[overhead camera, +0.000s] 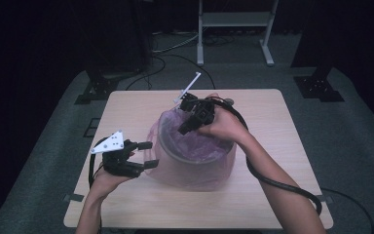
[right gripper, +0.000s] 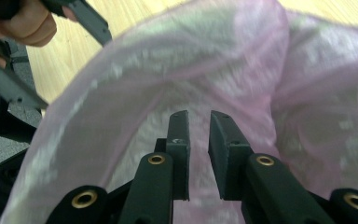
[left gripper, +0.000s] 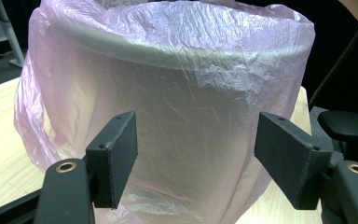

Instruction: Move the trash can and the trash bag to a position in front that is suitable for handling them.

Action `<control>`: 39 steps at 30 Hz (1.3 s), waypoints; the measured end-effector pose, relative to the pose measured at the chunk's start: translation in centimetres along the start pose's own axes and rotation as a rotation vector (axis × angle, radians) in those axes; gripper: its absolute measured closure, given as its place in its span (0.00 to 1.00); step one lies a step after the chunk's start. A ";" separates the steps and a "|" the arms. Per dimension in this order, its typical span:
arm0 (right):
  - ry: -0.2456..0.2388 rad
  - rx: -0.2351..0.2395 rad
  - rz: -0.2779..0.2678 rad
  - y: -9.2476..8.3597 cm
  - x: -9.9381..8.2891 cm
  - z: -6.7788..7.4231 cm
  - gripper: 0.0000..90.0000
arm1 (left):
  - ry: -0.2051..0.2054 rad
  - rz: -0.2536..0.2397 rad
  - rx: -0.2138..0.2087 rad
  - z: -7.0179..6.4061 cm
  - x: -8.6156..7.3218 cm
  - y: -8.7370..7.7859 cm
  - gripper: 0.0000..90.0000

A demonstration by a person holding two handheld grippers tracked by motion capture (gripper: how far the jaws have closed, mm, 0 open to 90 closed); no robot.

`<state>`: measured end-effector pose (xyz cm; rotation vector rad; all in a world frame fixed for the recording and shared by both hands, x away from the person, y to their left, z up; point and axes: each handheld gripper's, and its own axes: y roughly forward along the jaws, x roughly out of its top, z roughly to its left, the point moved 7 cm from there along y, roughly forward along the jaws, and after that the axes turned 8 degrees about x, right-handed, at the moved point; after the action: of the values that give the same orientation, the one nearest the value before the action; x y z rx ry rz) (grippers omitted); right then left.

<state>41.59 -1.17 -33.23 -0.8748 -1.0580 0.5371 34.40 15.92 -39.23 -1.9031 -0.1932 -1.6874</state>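
Black jaws of the left gripper (left gripper: 196, 161) stand wide apart in the left gripper view, one on each side of the round grey bin (left gripper: 177, 116), and neither pad touches it. Its thin pink plastic bag (left gripper: 135, 23) is already folded over the rim and hangs loose down the outer wall. The bin stands near the middle of the light wooden table (overhead camera: 272, 112).

From the high view, the right gripper (overhead camera: 185, 127) is over the far side of the bin mouth and points down into the bag. In the right gripper view its jaws are nearly together, with a narrow gap between them. Pink film lies all around them, but whether any film is pinched I cannot tell, because the picture is blurred there.

The step in hand is probably to settle the liner inside the bin. To do it well, the left gripper should close gently on the wall and steady the bin, while the right one pushes the film down slowly, so the folded edge does not slip off the rim and the thin plastic does not tear.
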 end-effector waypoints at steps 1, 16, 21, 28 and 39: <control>-0.001 -0.001 0.001 -0.1 -0.3 0.0 0.87 | 0.000 0.001 0.000 0.0 0.0 0.0 0.32; -0.105 0.033 0.068 0.8 -3.2 4.7 0.87 | 0.003 0.004 -0.007 -0.2 0.0 0.4 0.31; -0.074 0.001 0.019 -0.6 -2.8 3.3 0.87 | 0.003 0.004 -0.007 -0.3 0.1 0.3 0.31; -0.003 -0.043 -0.018 -2.1 -3.7 0.7 0.86 | -0.004 0.005 -0.005 -0.1 0.0 0.3 0.30; 0.082 -0.094 -0.051 -3.9 -7.4 -2.0 0.83 | -0.001 0.010 -0.015 -0.4 0.0 0.6 0.29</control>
<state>40.20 -9.58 -34.32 -0.9423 -1.0348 0.4085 34.37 15.20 -39.43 -1.9128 -0.1708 -1.6861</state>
